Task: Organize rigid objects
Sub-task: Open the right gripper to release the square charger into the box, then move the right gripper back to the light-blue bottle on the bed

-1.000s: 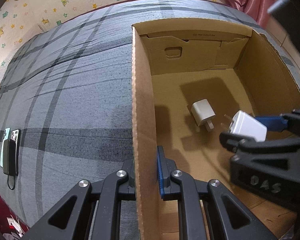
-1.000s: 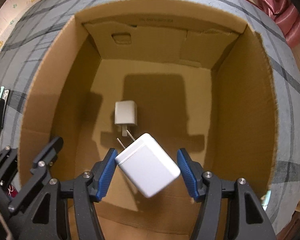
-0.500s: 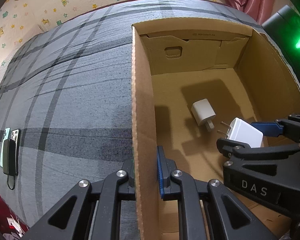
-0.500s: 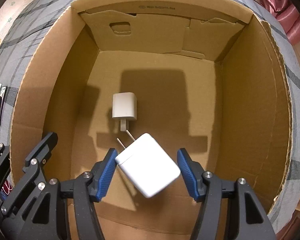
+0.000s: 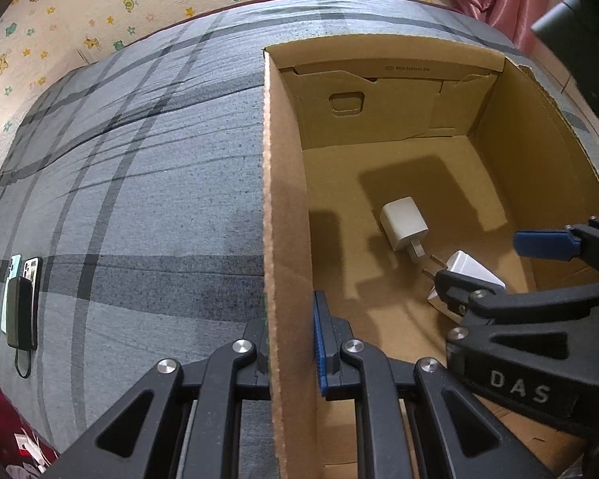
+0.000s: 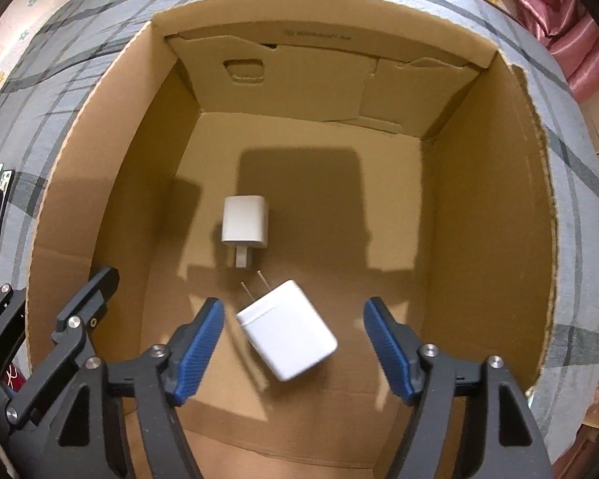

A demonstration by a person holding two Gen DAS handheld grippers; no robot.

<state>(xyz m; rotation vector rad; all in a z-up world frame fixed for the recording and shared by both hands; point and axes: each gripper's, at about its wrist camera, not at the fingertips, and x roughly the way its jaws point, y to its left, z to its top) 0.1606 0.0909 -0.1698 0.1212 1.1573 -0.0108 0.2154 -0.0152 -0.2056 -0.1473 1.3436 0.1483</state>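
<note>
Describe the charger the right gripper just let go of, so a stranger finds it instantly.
Look inside the open cardboard box on the plaid bedspread. Two white chargers lie on its floor; yours is the larger charger, tilted, between the open blue pads of the right gripper, two thin prongs out.

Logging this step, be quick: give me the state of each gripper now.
Left gripper: shut on the cardboard box wall.
Right gripper: open, holding nothing; the larger white charger sits free between its jaws.
</note>
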